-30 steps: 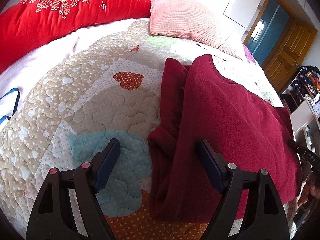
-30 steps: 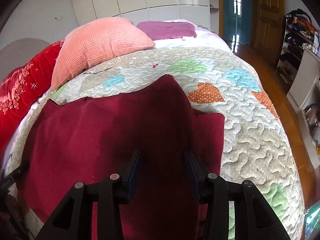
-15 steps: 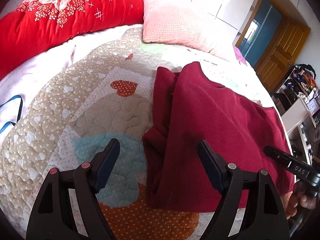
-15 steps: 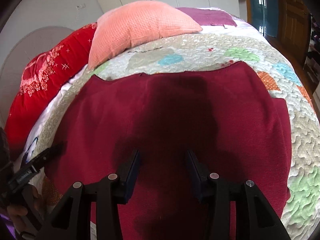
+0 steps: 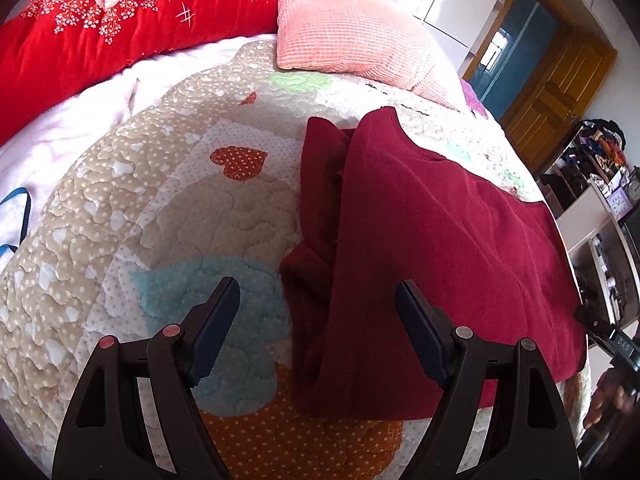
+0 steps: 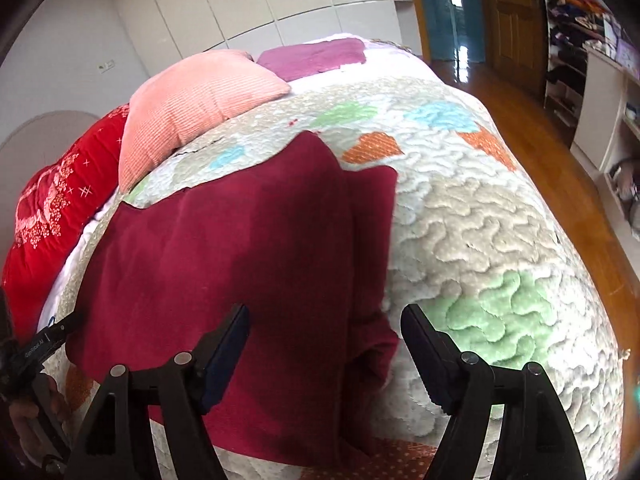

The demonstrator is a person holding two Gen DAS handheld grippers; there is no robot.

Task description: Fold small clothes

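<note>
A dark red garment (image 5: pixel 432 248) lies spread on the quilted bed, with one side folded in and a narrower layer showing along its left edge. It also shows in the right wrist view (image 6: pixel 248 264). My left gripper (image 5: pixel 316 300) is open and empty, hovering over the garment's near left edge. My right gripper (image 6: pixel 324 328) is open and empty, above the garment's near right edge. The right gripper's body (image 5: pixel 612 344) shows at the right edge of the left wrist view, and the left gripper's body (image 6: pixel 44 344) at the left edge of the right wrist view.
A pink pillow (image 5: pixel 352 28) and a red quilt (image 5: pixel 100 32) lie at the head of the bed. A purple cloth (image 6: pixel 316 56) lies behind the pillow. The patchwork bedspread (image 6: pixel 500 240) drops off to a wooden floor (image 6: pixel 568 168). Shelves (image 6: pixel 592 60) stand at the right.
My right gripper has opened wider and swung right, toward the garment's right edge. My left gripper has barely moved and stays open.
</note>
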